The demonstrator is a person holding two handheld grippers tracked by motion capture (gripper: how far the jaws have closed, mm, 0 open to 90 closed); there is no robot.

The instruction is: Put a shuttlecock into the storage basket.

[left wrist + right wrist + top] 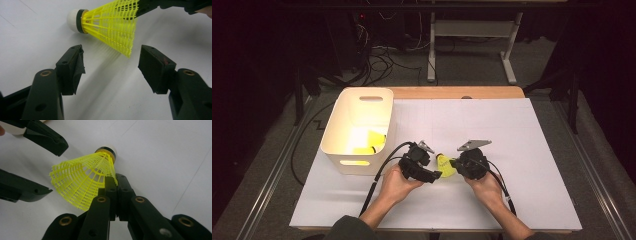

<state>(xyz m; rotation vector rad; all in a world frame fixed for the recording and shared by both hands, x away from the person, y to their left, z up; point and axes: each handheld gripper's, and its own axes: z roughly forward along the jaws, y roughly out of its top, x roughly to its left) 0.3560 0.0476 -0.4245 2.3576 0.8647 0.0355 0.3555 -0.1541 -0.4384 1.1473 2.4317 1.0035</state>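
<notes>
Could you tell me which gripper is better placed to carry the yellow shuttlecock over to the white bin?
The right gripper: its jaws are already shut on the skirt of the yellow shuttlecock. The left gripper is open, holding nothing, though nearer the white bin.

Light falls from above onto the white bench (512, 150), bright at its middle, while the floor around it sinks into near black. The tub (357, 130) glows pale yellow inside. In the left gripper view the shuttlecock (112, 25) casts a soft shadow and close parts look slightly blurred.
</notes>
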